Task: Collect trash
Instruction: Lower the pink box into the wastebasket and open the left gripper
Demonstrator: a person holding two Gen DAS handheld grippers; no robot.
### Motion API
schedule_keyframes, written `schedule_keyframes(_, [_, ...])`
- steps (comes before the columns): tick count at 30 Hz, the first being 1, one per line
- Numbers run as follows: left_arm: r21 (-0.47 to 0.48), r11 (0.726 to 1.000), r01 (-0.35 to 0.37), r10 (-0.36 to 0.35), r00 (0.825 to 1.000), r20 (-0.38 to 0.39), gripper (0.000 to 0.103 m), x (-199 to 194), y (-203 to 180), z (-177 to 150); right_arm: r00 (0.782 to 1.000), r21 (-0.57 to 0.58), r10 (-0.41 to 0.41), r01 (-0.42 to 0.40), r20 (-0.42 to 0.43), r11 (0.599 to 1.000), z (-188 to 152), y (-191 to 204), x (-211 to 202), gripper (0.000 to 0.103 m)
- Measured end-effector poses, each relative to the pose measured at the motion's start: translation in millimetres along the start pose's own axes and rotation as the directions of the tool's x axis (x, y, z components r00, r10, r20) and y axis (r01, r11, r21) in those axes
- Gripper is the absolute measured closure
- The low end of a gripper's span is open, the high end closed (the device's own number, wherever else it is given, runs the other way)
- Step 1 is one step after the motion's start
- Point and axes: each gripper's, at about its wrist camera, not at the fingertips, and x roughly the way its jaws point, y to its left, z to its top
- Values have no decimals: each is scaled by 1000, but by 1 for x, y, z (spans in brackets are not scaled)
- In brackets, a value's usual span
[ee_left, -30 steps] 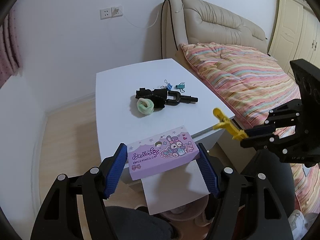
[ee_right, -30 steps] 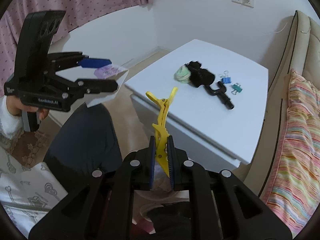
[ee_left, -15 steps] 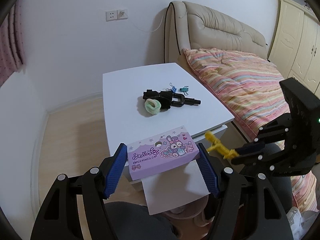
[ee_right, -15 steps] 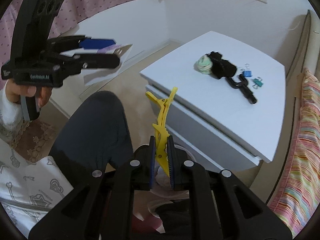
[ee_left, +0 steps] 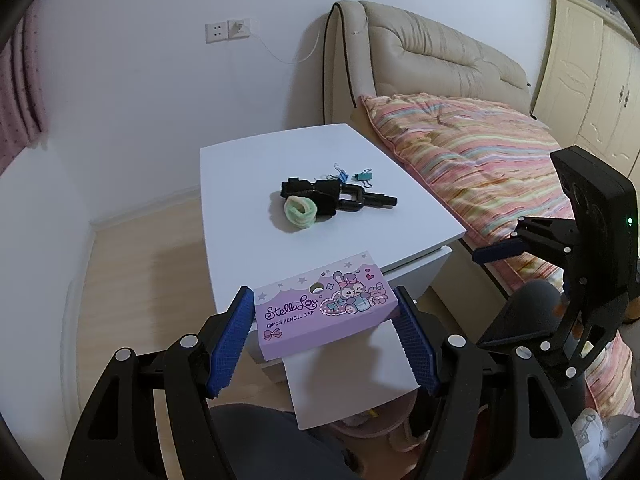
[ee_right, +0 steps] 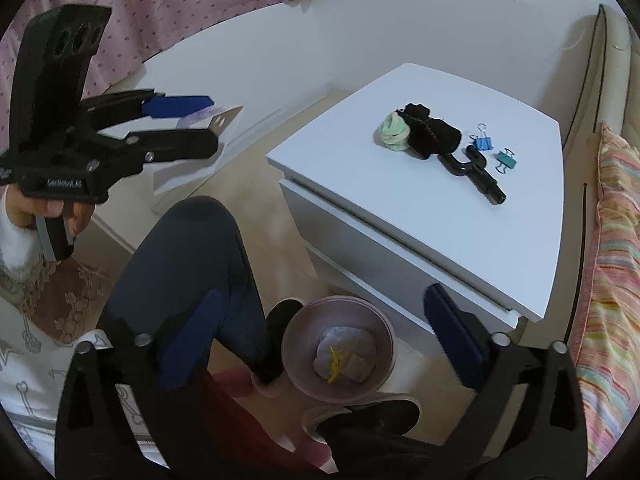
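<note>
Trash for this job shows in two places. A yellow hair clip (ee_right: 335,363) lies in the pink bin (ee_right: 294,344) on a crumpled white wad (ee_right: 346,350), directly below and between the spread fingers of the right tool (ee_right: 320,344), whose jaws stand wide apart and hold nothing. The bin sits on the floor against the front of the white bench (ee_right: 424,216), beside the person's dark-trousered leg (ee_right: 188,276).

The left tool (ee_left: 326,338) is clamped on a purple pencil-cap box (ee_left: 324,304), its blue pads (ee_left: 230,344) pressing the two short ends; a white sheet (ee_left: 348,376) hangs under the box. Seen from the right wrist, that tool is held up off to the left by a hand (ee_right: 48,216).

Ahead of the left tool, on the bench top, lie a green hair tie (ee_left: 300,211) touching a black bundle (ee_left: 316,196), a black U-shaped piece (ee_left: 362,199) just beyond it, and a blue binder clip (ee_left: 341,174) and a teal binder clip (ee_left: 363,175) side by side. A striped quilt (ee_left: 480,168) covers the bed to the right.
</note>
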Motion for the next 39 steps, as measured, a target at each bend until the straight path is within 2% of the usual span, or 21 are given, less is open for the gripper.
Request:
schedule_keyframes(8, [33, 999, 41, -41, 999, -8, 35, 2, -11, 1, 999, 81, -54, 55, -4, 995, -1, -10, -10, 3])
schedule_keyframes(14, [70, 995, 69, -68, 997, -19, 35, 4, -23, 2, 988, 172, -152, 146, 26, 974, 5, -25, -36, 3])
schedule_keyframes(19, [105, 990, 93, -90, 995, -35, 35, 9, -35, 4, 973, 184, -226, 215, 43, 959, 7, -32, -53, 3])
schedule_keyframes(31, [152, 977, 148, -134, 986, -97, 34, 30, -60, 1, 967, 242, -248, 227, 56, 943, -4, -52, -63, 3])
schedule_keyframes(32, [154, 976, 152, -138, 985, -100, 33, 31, -61, 1, 968, 247, -243, 223, 56, 943, -5, -54, -62, 3])
schedule_keyframes(35, [143, 976, 166, -152, 983, -107, 16, 34, -62, 1, 970, 257, -239, 218, 54, 942, -8, -56, -61, 3])
schedule_keyframes(39, [124, 980, 154, -140, 983, -116, 12, 38, -59, 1, 970, 264, -236, 215, 52, 940, -9, -59, -60, 3])
